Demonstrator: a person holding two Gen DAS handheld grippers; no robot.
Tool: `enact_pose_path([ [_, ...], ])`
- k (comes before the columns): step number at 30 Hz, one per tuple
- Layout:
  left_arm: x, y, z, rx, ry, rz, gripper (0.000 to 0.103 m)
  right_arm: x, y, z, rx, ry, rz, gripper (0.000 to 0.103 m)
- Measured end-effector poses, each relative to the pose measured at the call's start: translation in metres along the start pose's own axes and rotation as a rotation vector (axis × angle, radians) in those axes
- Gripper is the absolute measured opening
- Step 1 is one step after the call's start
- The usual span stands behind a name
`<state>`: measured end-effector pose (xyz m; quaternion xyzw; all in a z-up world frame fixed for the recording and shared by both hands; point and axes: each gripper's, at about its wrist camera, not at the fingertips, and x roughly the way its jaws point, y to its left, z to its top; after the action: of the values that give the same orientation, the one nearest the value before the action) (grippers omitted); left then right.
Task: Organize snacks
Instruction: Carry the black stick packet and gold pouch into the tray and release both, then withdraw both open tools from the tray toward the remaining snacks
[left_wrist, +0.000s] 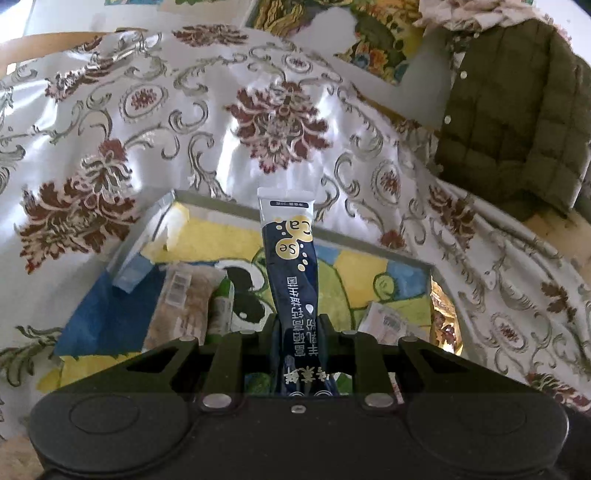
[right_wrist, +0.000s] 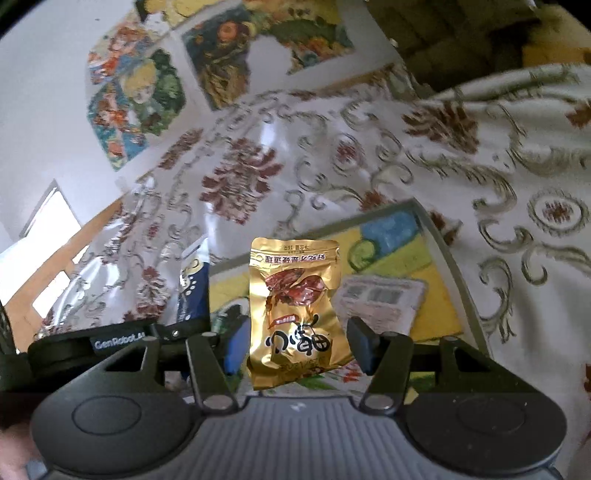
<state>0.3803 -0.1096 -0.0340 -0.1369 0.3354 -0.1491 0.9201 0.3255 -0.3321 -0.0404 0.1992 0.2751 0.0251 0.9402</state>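
Navy foil, thin and limp: in the left wrist view your left gripper (left_wrist: 297, 325) is pinched together on the lower part of the stick sachet (left_wrist: 291, 258), which juts forward over the tray (left_wrist: 369, 242), its top bending a little. It looks light and slick, so grip it nearer the middle if it droops. Loose packets lie on the tray floor below, one clear-wrapped brown snack (left_wrist: 184, 306) to the left.

In the right wrist view your right gripper (right_wrist: 295, 343) has its jaws about half spread, closed across the width of the gold pouch (right_wrist: 295, 314), which sits upright between them above the tray (right_wrist: 458, 266). The pouch seems crinkly, puffy and light; hold it by its lower edges, gently
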Motion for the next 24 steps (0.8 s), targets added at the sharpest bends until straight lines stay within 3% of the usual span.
enact_pose_path([
  [18,0.023,0.010,-0.009,-0.042,0.120,0.074,0.026,0.026,-0.005,-0.010,0.013,0.123,-0.069,0.064],
  [21,0.020,0.014,-0.009,-0.056,0.115,0.084,0.030,0.025,-0.007,-0.009,0.022,0.124,-0.068,0.065],
  [24,0.014,0.016,-0.006,-0.071,0.110,0.083,0.043,0.020,-0.007,-0.006,0.033,0.117,-0.063,0.073],
])
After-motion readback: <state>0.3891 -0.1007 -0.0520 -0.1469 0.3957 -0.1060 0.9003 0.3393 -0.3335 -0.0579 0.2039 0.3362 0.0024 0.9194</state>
